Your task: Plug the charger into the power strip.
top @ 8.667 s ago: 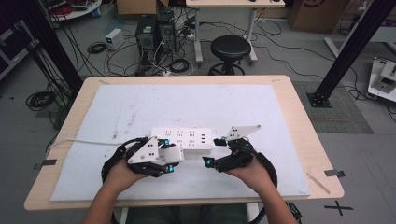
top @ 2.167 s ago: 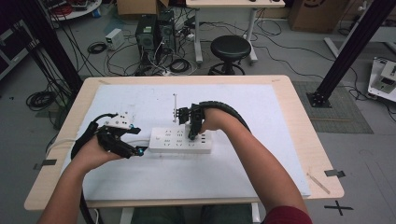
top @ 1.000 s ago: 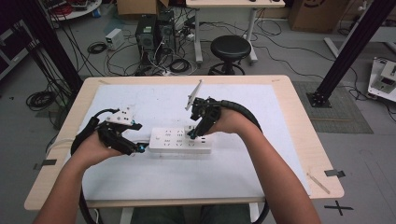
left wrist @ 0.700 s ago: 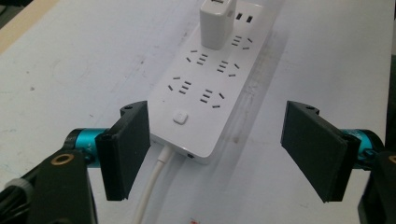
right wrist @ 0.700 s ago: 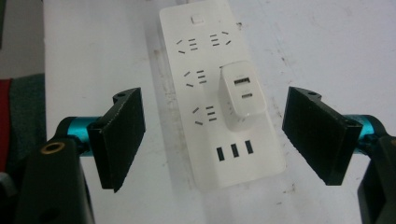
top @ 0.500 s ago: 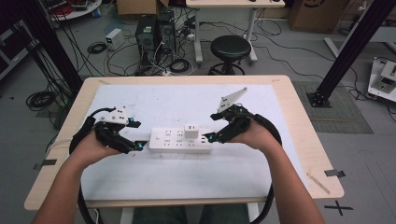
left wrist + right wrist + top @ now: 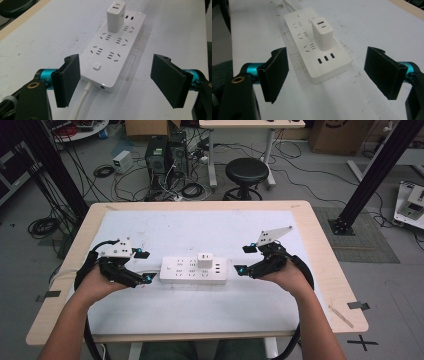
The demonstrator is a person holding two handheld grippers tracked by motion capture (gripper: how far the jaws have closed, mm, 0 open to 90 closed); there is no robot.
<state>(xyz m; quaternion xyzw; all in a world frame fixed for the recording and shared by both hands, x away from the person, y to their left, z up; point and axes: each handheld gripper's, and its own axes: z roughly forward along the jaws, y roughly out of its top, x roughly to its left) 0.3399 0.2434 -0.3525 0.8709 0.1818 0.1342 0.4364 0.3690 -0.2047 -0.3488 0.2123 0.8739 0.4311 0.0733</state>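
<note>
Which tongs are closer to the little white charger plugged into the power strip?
Right. The right tongs sit open just off the strip's end nearest the charger; the left tongs sit open at the power strip's far end.

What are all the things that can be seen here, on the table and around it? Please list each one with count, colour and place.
power strip: 1, white, middle of the table, between both grippers
charger: 1, white, plugged upright into the power strip near its USB end
cord: 1, white, leaves the strip's switch end
table: 1, light wood with a white sheet on top
stool: 1, black, on the floor behind the table
computer towers: 2, black, on the floor among cables
cardboard box: 1, brown, far floor
left gripper: 1, black, fingers open, at the strip's left end
right gripper: 1, black, fingers open, at the strip's right end
</note>
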